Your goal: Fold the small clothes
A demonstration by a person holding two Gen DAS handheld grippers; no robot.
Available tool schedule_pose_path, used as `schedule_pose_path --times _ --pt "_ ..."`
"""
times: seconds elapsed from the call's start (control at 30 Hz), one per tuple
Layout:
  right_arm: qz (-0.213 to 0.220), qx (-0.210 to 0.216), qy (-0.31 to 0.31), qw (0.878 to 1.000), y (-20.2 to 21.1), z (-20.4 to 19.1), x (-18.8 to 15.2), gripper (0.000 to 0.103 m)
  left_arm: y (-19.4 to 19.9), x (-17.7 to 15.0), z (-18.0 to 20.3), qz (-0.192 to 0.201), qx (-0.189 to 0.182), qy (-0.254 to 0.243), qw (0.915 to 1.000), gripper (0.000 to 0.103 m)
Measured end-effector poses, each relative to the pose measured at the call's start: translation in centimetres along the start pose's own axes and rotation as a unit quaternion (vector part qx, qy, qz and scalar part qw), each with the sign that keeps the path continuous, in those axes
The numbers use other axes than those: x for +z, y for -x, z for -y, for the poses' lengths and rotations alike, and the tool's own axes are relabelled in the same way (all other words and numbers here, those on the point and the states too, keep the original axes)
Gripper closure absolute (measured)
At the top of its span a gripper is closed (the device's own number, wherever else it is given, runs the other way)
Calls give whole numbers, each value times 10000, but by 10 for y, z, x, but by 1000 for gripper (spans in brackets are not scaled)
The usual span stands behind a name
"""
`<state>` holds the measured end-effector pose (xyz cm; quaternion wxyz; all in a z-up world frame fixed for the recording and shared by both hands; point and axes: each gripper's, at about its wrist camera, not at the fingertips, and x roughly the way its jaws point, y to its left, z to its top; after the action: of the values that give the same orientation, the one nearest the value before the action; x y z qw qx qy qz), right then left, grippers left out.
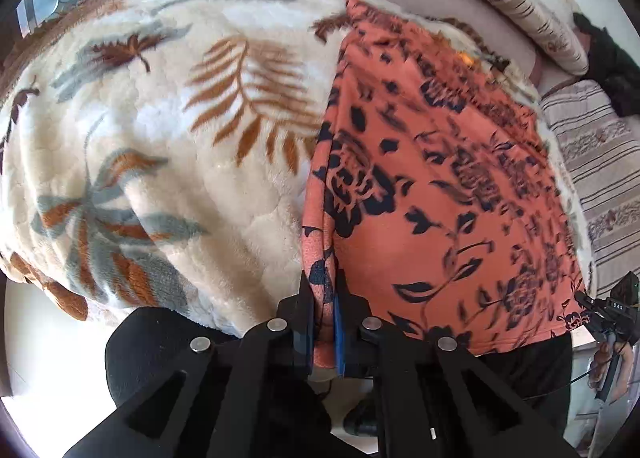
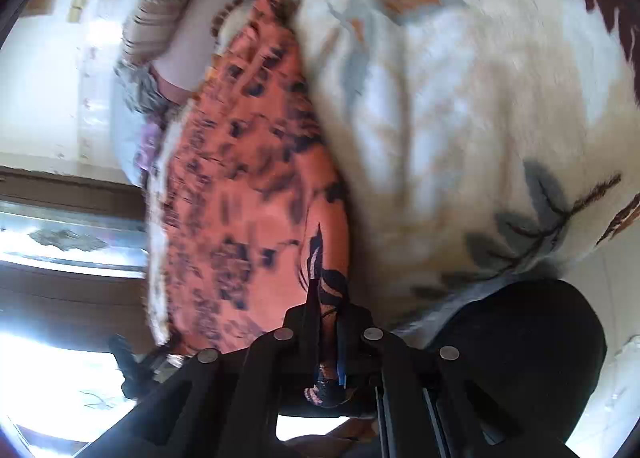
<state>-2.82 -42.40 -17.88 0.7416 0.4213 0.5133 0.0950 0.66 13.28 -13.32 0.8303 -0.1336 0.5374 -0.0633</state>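
On the left of the left wrist view spreads a plush cream blanket printed with rust, brown and grey-blue leaves point(image 1: 168, 146), covering the bed. To its right lies an orange-coral garment of soft fabric with a dark navy flower print point(image 1: 440, 186), spread flat on the blanket, its long left edge running from the far corner down toward the camera. At that near corner the left gripper point(image 1: 324, 298) has its black jaws pressed together on a bunched fold of the garment's hem, a blue pad showing on the inner face of the right finger point(image 1: 340, 330). Further right, beyond the garment, lie striped beige-and-brown bedclothes point(image 1: 600, 178) and a dark black bundle point(image 1: 608, 70). At the far right edge the right gripper point(image 1: 596, 316) meets the garment's other near corner. In the right wrist view the garment point(image 2: 240, 178) stretches away on the left with the blanket point(image 2: 480, 118) to its right, and the right gripper point(image 2: 326, 298) is clamped on a pinched ridge of the orange cloth.
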Motion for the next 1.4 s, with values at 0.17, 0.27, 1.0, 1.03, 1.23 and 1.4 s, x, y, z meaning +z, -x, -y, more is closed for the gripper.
schedule_pose_path --times 0.17,0.27,1.0,1.03,1.23,1.4 --pt "-233 -222 -97 9994 -9 8 5 97 -22 2 -5 -439 183 72 9988 95" --pt "-301 13 -370 9989 -13 11 13 97 -6 24 11 -264 39 -147 9995 96" --pt "1563 -95 712 9851 -41 -85 219 5 -67 266 19 1529 60 -72 9882 19" --pt "1498 -130 818 9852 -38 -85 209 5 -59 256 18 1577 -51 -69 9874 14" --pt "452 -556 1334 9885 -94 -80 204 13 -136 226 49 362 118 -692 9969 10" --pt "56 -1489 1833 9717 -117 -123 205 84 -138 244 75 10 77 -523 9986 84"
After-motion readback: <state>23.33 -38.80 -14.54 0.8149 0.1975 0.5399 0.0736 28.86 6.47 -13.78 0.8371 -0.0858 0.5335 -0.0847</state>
